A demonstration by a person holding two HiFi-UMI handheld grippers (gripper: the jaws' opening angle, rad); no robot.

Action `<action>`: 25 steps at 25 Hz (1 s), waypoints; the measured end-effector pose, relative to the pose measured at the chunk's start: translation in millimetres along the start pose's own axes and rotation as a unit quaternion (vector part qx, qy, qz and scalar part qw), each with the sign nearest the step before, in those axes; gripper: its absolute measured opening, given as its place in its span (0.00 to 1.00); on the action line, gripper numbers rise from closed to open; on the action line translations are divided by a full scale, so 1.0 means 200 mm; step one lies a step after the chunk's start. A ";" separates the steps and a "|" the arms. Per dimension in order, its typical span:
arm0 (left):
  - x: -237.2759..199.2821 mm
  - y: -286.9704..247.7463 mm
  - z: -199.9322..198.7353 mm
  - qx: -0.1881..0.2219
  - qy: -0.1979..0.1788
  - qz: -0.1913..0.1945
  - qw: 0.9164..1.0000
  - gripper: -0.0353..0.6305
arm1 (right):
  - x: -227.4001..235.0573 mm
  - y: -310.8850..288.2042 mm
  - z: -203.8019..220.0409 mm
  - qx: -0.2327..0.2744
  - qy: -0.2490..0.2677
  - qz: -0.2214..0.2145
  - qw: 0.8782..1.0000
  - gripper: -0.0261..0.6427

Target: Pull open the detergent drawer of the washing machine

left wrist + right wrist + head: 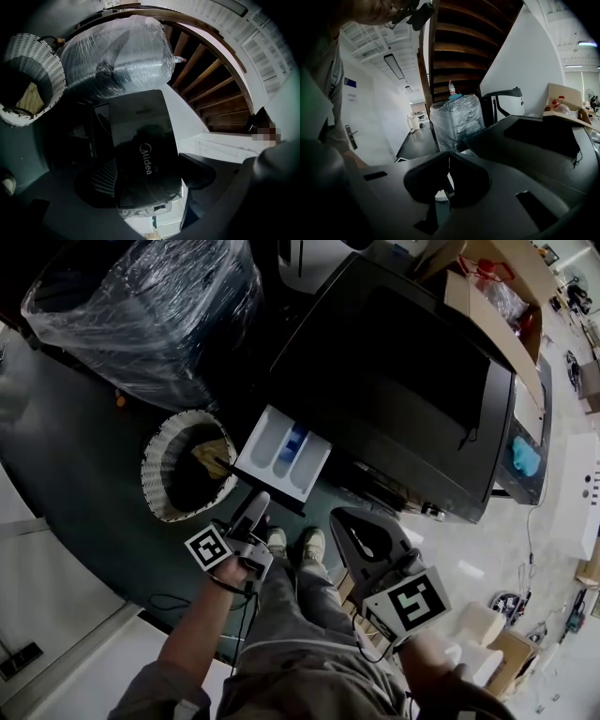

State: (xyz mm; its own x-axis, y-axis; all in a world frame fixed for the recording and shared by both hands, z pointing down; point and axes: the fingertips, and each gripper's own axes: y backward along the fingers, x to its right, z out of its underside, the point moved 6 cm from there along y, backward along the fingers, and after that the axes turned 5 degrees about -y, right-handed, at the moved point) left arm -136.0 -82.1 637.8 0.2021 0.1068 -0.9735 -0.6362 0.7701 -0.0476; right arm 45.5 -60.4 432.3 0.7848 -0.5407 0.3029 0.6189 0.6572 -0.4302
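Black, glossy washer [394,381], just the one, and its one drawer [283,454] is slid well out at the front. It's a white plastic tray with a blue insert in the middle and a dark shiny front panel. Two grippers: the left gripper [257,504] has its jaws clamped on that front panel, with a ribbed pad on one side. The right gripper [449,161] hangs apart from the drawer, jaws pressed together on nothing. One round white wicker basket [150,460] sits just beside the drawer, and one big bundle [150,306] in crinkly clear wrap is behind it. Floor's a dark mat [84,456] with pale flooring at the edge. Wooden stairs [211,89] curve up behind.
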 end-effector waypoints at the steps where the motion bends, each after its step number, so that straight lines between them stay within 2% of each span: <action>1: 0.00 0.01 0.00 0.000 -0.001 -0.001 1.000 0.71 | -0.01 0.00 0.00 0.001 0.000 -0.001 1.000 0.08; 6: 0.01 0.01 0.00 0.002 0.000 -0.006 1.000 0.70 | -0.04 0.03 0.00 0.000 0.004 -0.005 1.000 0.08; 11: 0.03 0.06 0.02 0.003 -0.001 -0.040 0.999 0.70 | -0.05 0.07 -0.01 0.002 0.007 -0.008 1.000 0.08; 16: 0.07 0.15 -0.01 -0.024 -0.084 -0.091 0.992 0.70 | -0.05 0.12 -0.01 -0.016 0.025 -0.011 1.000 0.08; 19: 0.16 0.16 -0.03 -0.036 -0.122 -0.081 0.989 0.69 | -0.06 0.16 -0.05 -0.009 0.028 -0.011 1.000 0.08; 22: 0.23 0.17 -0.05 -0.059 -0.162 -0.098 0.980 0.57 | -0.06 0.20 -0.10 0.004 0.034 -0.011 0.999 0.08; 25: 0.33 0.18 -0.08 -0.059 -0.193 -0.107 0.974 0.49 | -0.06 0.25 -0.16 0.015 0.038 -0.009 0.999 0.08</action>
State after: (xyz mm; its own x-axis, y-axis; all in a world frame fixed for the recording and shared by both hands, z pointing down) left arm -157.8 -57.9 567.3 0.5889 0.1978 -0.7836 -0.6254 0.7257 -0.2867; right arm 64.7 -38.3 379.5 0.7692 -0.5907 0.2439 0.6346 0.6612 -0.4001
